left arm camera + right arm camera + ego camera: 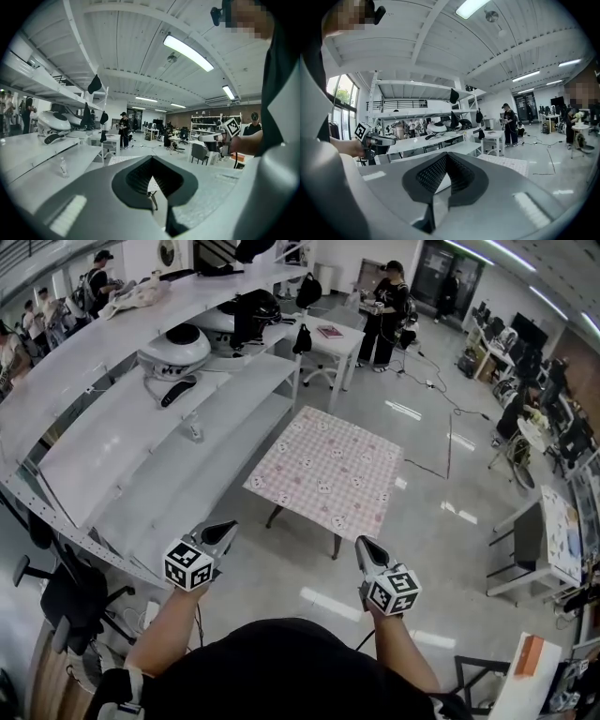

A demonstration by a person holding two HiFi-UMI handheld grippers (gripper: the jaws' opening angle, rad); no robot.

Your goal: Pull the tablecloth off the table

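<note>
Pink-and-white checked fabric tablecloth [328, 470], dotted with small white motifs, is lying flat and square over a small low table, whose dark legs [337, 546] are showing beneath the near edge. The cloth is covering the whole top and hanging slightly over the sides. The table is standing alone on a glossy pale grey floor [441, 549], just beside a long run of white metal shelving [141, 437].

Both grippers are hovering in the air well short of the cloth, neither touching it. The left gripper [228, 526], grey with a black-and-white marker cube at its rear, is pointing toward the cloth's near left corner. Its jaws are sitting together with nothing between them, and in the left gripper view the cloth [119, 160] is appearing far ahead, beyond the joined tips [151, 159]. The right gripper [361, 542], of the same build, is pointing toward the near right edge. Its jaws are likewise pressed together and empty, and in the right gripper view the cloth [508, 164] is lying ahead and to the right of the tips [446, 153].

Farther back, a person in dark clothes [384, 310] is standing beside a white desk [330, 338].
</note>
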